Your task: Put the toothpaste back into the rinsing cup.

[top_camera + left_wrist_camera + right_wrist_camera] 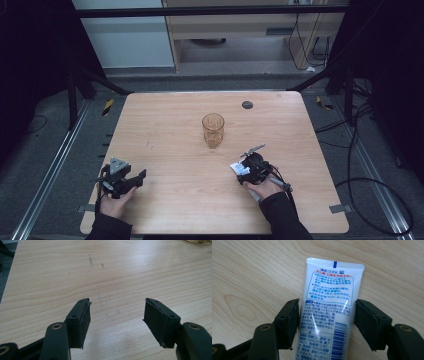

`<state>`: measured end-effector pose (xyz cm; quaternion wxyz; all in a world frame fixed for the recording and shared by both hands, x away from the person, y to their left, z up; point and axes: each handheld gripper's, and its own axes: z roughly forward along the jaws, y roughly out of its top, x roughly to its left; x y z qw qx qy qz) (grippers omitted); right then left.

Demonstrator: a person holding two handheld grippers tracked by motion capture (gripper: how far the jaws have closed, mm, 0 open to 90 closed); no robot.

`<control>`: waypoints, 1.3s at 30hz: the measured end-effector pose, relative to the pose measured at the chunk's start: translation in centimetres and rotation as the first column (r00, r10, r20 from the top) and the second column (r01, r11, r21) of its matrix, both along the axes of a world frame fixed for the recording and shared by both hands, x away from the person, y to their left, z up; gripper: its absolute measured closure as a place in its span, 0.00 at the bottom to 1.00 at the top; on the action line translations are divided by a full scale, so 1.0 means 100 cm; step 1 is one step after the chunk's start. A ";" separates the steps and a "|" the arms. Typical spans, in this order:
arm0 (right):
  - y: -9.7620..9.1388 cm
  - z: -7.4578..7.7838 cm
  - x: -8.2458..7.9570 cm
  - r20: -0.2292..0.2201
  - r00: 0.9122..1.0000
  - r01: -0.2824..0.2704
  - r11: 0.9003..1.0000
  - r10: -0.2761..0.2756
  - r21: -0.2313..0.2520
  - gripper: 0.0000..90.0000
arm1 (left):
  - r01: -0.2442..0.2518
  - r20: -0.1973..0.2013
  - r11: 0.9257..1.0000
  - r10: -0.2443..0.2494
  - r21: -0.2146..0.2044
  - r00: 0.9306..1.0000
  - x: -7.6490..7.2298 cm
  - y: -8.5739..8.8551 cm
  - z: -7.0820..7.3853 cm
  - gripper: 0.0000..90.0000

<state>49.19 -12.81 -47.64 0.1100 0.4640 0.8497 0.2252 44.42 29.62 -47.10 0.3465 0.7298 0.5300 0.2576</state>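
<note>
- Your tube (329, 315) sits between the right gripper's (327, 322) jaws, clasped at both edges, crimped end pointing away.
- A glass (213, 130) stands ahead, well apart.
- Your left gripper (116, 320) gapes wide over the bare table (112, 272).

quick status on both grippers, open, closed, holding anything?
Left gripper: open, nothing between its jaws.
Right gripper: jaws closed on the white tube.

Gaping left gripper (117, 308) over wooden table (112, 272)
</note>
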 end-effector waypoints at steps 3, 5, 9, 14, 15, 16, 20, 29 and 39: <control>0.000 -0.002 0.000 0.000 1.000 0.005 1.000 -0.005 -0.001 0.40 | 0.000 0.000 1.000 0.000 0.000 1.000 0.000 0.000 0.000 0.41; 0.000 -0.003 -0.001 -0.002 1.000 0.007 1.000 -0.007 0.001 0.41 | -0.001 0.000 1.000 0.001 -0.001 1.000 0.000 0.000 0.000 0.41; 0.000 -0.003 -0.001 -0.005 1.000 0.015 1.000 -0.015 0.001 0.43 | 0.000 0.000 1.000 0.000 -0.001 1.000 0.000 0.000 0.000 0.41; 0.003 -0.003 -0.003 -0.006 1.000 0.023 1.000 -0.023 -0.004 0.47 | 0.001 0.000 1.000 -0.001 0.000 1.000 0.000 0.000 0.000 0.41; 0.002 -0.003 -0.002 -0.009 1.000 0.023 1.000 -0.023 0.000 0.49 | 0.001 0.000 1.000 -0.001 0.000 1.000 0.000 0.000 0.000 0.42; 0.002 -0.001 -0.003 -0.004 1.000 0.023 1.000 -0.023 0.004 0.56 | 0.000 -0.001 1.000 0.000 0.000 1.000 0.000 0.000 0.000 0.42; 0.001 0.003 -0.005 0.003 1.000 0.026 1.000 -0.026 0.005 0.65 | 0.000 -0.001 1.000 0.000 0.000 1.000 0.000 0.000 0.000 0.42; -0.010 0.021 -0.011 0.025 1.000 0.006 0.997 -0.008 0.074 0.79 | 0.002 -0.002 1.000 -0.002 -0.003 1.000 0.000 0.000 0.000 0.42; -0.020 0.057 -0.017 0.166 0.986 -0.031 0.971 -0.010 0.239 0.82 | 0.001 0.001 1.000 -0.001 -0.005 1.000 0.000 0.000 0.001 0.42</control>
